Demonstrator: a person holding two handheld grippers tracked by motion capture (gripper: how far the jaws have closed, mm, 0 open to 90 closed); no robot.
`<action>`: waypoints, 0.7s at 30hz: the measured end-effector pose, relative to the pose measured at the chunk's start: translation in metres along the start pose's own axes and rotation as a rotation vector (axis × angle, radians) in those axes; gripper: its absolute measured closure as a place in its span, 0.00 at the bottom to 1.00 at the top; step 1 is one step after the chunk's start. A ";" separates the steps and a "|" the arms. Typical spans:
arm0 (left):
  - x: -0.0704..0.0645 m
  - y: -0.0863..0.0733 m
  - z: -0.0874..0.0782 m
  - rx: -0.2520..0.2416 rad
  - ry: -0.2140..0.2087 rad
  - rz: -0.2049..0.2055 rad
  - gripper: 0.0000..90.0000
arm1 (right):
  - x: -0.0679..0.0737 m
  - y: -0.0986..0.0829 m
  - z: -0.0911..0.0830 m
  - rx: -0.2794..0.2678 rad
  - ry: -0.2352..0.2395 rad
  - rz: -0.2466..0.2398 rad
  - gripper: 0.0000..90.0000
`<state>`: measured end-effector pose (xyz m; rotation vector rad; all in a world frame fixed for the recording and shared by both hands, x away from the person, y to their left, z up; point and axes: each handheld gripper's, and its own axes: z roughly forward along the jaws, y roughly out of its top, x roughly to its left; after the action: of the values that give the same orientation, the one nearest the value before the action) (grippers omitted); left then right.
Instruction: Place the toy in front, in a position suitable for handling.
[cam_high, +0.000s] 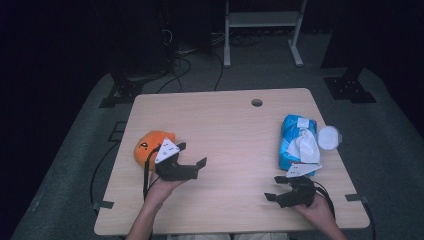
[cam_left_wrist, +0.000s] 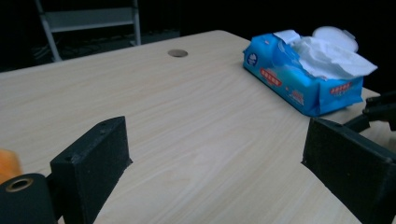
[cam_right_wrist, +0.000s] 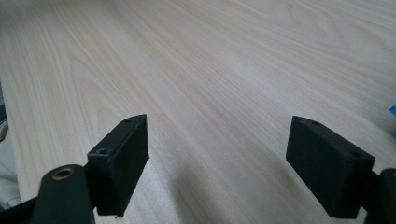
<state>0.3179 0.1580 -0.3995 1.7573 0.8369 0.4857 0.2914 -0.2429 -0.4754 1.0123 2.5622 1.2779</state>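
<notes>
An orange plush toy (cam_high: 150, 145) with a dark eye mark is lying near the left edge of the light wooden table (cam_high: 230, 130), just beside the left gripper (cam_high: 192, 155) and partly tucked behind that gripper's grey three-cornered plate. In the left gripper view a sliver of the toy (cam_left_wrist: 8, 164) is showing at the left edge. The left gripper (cam_left_wrist: 215, 163) is resting released, its jaws standing wide apart over bare wood with nothing between them, and a hand (cam_high: 161, 189) is gripping it from below.

Across the table, a blue pack of wet wipes (cam_high: 297, 142) is lying near the right edge, its round white lid (cam_high: 329, 136) flipped open and a white wipe (cam_high: 306, 146) sticking out of the top. In the left gripper view the pack (cam_left_wrist: 299, 79) is carrying red labels and a round emblem, but the writing is too small to read.

The right gripper (cam_high: 274, 189) is sitting just in front of the pack, near the front right corner, held by the other hand (cam_high: 317, 210). Its jaws are also spread open, and in the right gripper view the gripper (cam_right_wrist: 217, 149) is facing only wood grain

A round cable hole (cam_high: 257, 102) is sitting near the table's far edge
</notes>
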 end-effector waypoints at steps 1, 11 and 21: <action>0.002 0.001 -0.002 -0.007 0.007 -0.001 0.08 | 0.000 0.000 0.000 0.000 -0.001 0.000 0.22; 0.021 0.008 -0.020 -0.058 0.055 -0.036 0.08 | 0.002 0.001 0.001 -0.001 0.006 -0.003 0.22; 0.041 0.010 -0.040 -0.100 0.127 -0.064 0.08 | 0.003 0.001 0.000 0.000 0.005 -0.003 0.22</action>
<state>0.3213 0.2125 -0.3794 1.6161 0.9385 0.5916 0.2897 -0.2408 -0.4739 1.0057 2.5666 1.2811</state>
